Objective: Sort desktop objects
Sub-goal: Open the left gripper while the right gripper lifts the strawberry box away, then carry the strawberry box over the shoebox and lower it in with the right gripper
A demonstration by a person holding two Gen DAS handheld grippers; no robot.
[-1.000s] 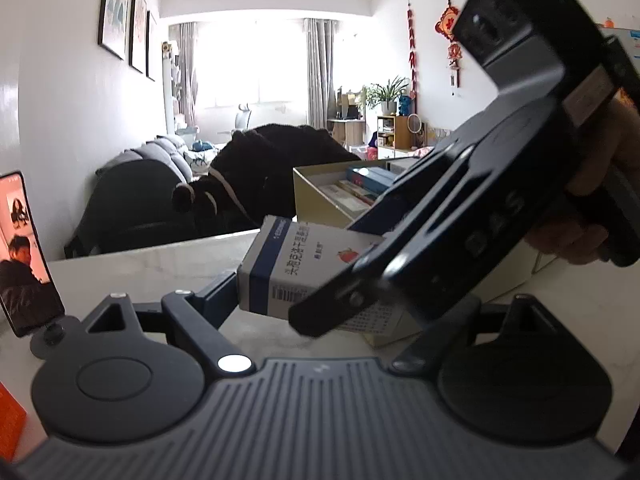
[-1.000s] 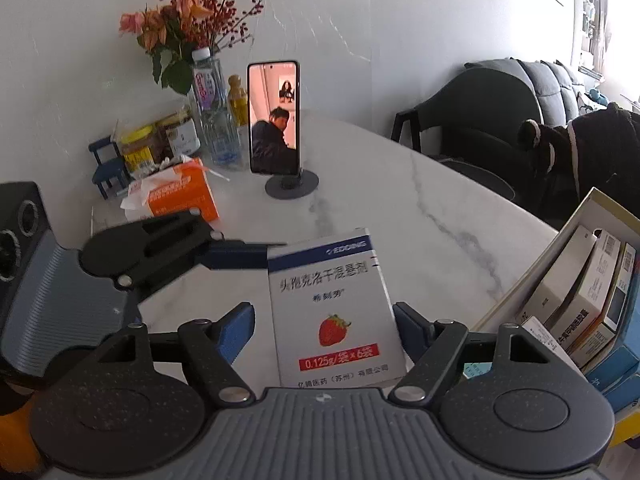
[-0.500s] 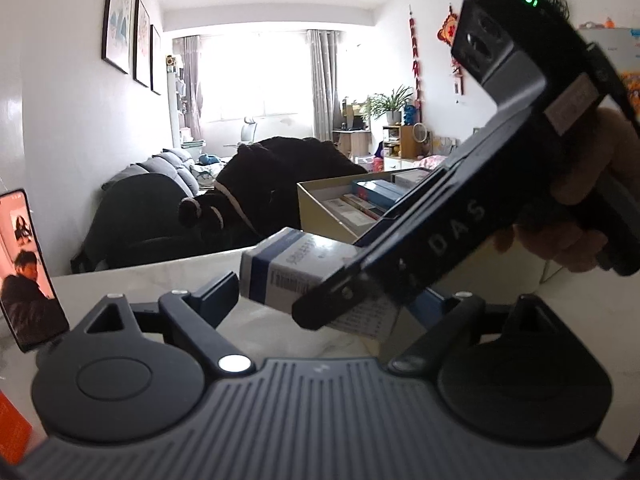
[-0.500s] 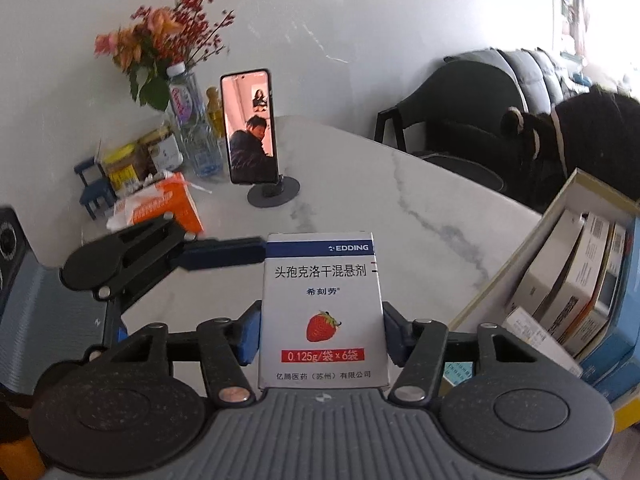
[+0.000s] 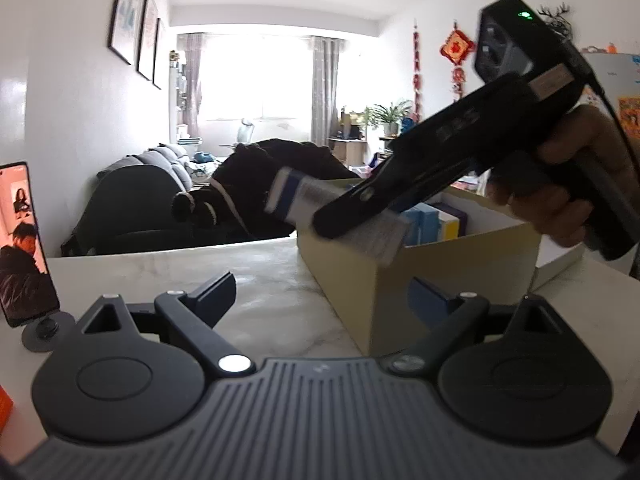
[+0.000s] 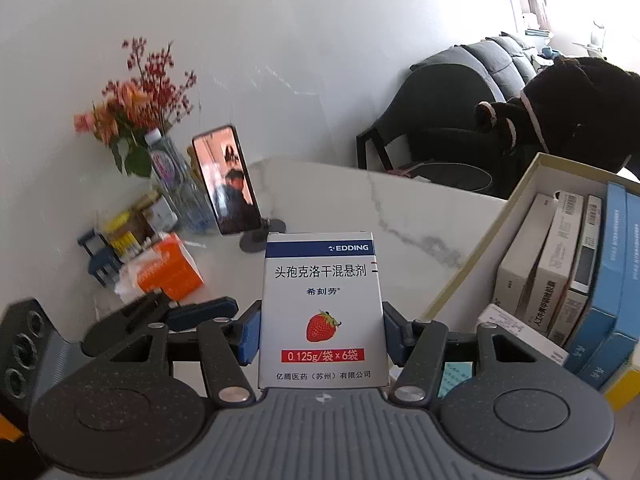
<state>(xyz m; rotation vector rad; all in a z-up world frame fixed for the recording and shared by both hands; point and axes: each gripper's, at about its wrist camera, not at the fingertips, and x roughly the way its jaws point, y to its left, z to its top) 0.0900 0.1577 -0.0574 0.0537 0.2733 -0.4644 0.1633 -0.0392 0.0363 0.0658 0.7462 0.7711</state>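
One medicine box (image 6: 323,308) is sitting clamped between the right gripper (image 6: 320,334) pads, raised over the near edge of the open cardboard bin (image 5: 360,280). The left gripper (image 5: 320,294) is hovering spread and empty above bare marble table (image 5: 260,264).

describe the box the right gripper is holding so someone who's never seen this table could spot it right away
Start at the open cardboard box of medicine cartons at the marble table's right edge. Just left of it, the right gripper clamps a medicine box above the tabletop. It alone is white with a blue top band and a red strawberry.
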